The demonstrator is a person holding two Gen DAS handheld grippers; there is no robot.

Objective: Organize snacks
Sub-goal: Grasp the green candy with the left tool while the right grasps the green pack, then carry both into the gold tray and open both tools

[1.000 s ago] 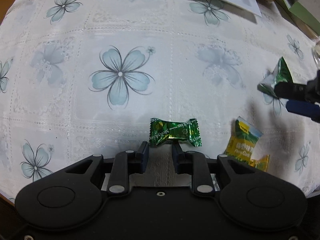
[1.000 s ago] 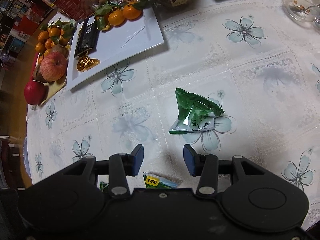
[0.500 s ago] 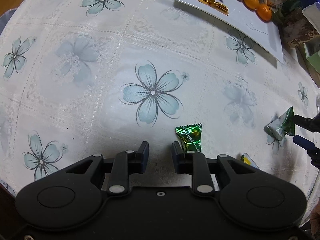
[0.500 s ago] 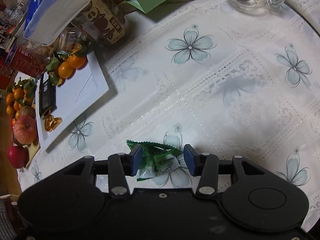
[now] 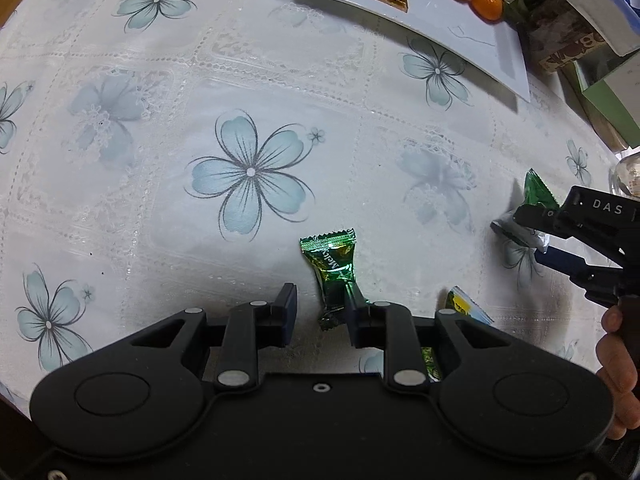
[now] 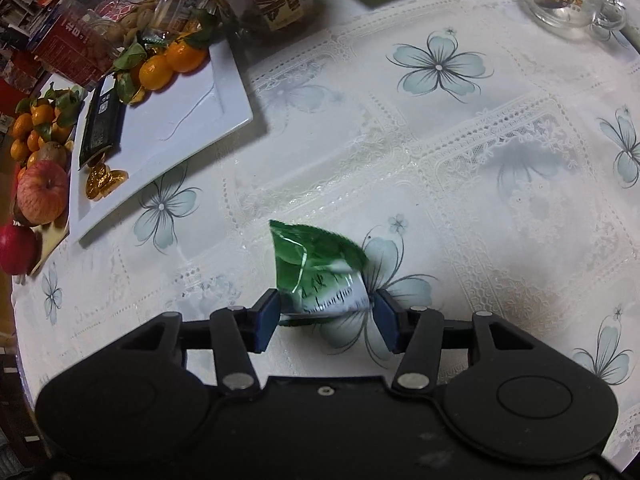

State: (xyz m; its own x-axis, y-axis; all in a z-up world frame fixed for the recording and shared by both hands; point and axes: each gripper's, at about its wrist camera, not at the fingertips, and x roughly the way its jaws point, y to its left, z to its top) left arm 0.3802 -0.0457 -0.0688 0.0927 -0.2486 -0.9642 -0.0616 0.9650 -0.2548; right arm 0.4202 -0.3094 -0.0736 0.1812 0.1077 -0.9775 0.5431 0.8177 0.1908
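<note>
While the left gripper [image 5: 318, 314] stands partly open with the dark green candy [image 5: 333, 272] against one finger only, a closing squeeze could flick it aside. The right gripper [image 6: 326, 314] (its jaws have just been opening) brackets the green packet [image 6: 318, 270] on the tablecloth [image 6: 460, 168]; whether its pads touch is unclear. The yellow packet [image 5: 466, 309] is half hidden, well short of the white plate [image 6: 188, 120].

Both wrist cams look steeply down, close over tablecloth [image 5: 360, 92]; both catch white plate [image 6: 180, 120], green pouch [image 6: 316, 272].
</note>
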